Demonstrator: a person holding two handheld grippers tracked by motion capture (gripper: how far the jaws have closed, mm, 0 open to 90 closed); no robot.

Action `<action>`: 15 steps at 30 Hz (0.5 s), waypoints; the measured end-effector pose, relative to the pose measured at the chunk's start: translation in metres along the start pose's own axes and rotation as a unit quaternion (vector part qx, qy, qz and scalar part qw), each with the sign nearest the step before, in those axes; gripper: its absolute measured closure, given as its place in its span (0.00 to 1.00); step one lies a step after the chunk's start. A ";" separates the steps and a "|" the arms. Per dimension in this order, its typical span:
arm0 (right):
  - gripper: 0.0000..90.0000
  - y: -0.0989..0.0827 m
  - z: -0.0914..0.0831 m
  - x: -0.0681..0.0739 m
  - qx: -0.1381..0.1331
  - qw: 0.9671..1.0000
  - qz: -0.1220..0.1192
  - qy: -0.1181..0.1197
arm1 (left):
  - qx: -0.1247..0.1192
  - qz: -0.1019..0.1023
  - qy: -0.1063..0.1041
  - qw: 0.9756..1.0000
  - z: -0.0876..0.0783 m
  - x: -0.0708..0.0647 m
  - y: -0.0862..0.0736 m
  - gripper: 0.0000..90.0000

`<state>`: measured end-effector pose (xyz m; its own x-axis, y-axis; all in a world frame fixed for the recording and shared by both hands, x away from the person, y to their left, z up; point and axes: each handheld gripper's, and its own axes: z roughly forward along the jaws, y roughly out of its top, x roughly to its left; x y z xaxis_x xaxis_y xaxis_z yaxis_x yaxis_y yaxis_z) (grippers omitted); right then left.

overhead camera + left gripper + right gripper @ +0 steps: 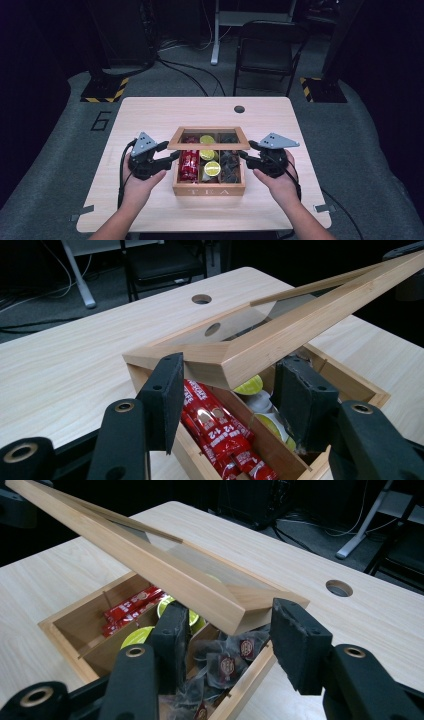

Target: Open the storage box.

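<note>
I am at the wooden tea box (pixel 209 190), which sits in the middle of the light wooden table (pixel 150 112) with "TEA" on its front wall. Its glass-paned lid (pixel 208 144) is tilted up over the box, front edge raised and back edge low toward the far wall.

My left gripper (pixel 172 156) meets the lid at its front left corner. In the left gripper view that corner (pixel 220 362) lies between my two black jaws; the pad on one side touches the wood, the other stands just beside it, so I cannot tell whether I truly pinch it.

My right gripper (pixel 244 154) does the same at the front right corner. In the right gripper view that corner (pixel 250 607) sits between the jaws with a visible gap on one side; again I cannot tell if the grip is firm.

Inside the box, under the lid: red sachets (pixel 189 165) in the left compartments, green-topped capsules (pixel 212 168) in the middle ones, dark wrapped tea bags (pixel 230 166) on the right.
</note>
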<state>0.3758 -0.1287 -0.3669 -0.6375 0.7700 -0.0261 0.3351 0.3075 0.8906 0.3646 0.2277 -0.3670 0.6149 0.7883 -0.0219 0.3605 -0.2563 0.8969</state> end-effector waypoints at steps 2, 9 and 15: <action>0.56 0.002 0.003 -0.002 0.003 1.000 -0.002 -0.004 | 0.000 0.000 0.000 1.000 0.000 0.001 0.003 0.52; 0.57 0.006 0.013 -0.007 0.010 1.000 -0.005 -0.020 | -0.006 -0.006 0.001 1.000 0.002 0.004 0.009 0.52; 0.59 0.008 0.018 -0.011 0.010 1.000 -0.006 -0.029 | -0.005 -0.004 0.001 1.000 0.002 0.005 0.012 0.52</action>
<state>0.3980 -0.1251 -0.3678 -0.6007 0.7969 -0.0640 0.3413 0.3280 0.8809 0.3734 0.2274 -0.3569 0.6099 0.7920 -0.0285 0.3583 -0.2435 0.9013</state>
